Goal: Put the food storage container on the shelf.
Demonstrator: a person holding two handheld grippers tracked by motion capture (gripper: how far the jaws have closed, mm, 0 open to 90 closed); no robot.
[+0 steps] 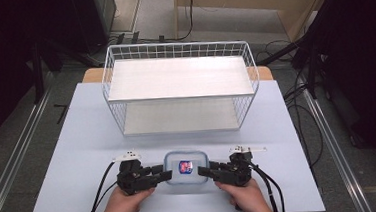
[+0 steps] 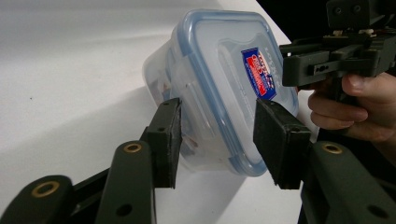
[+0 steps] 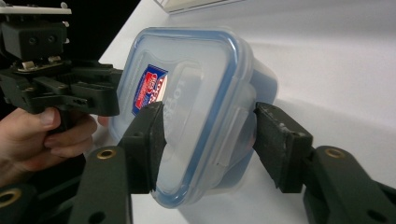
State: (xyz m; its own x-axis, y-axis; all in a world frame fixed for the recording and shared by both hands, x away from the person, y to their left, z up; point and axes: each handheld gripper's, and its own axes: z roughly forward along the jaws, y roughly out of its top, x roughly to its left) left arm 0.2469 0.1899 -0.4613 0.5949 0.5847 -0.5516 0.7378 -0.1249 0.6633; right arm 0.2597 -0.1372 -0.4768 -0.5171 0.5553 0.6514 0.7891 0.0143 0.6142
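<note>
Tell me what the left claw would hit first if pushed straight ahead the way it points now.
The box. The left claw points right at its side, with the jaws astride its near edge; whether the pads touch is unclear. Beyond the box is the right claw.

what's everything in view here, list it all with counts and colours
container: 1, clear plastic with a blue-rimmed lid and a red and blue label, near edge of the table between the two tongs
wire rack: 1, white, two pale shelves, far half of the table
table: 1, pale blue-white top
cables: several, black, on the floor right of the table
left tongs: 1, black, jaws on either side of the container's left end
right tongs: 1, black, jaws on either side of its right end
hands: 2, one on each tongs, at the bottom edge of the high view
</note>
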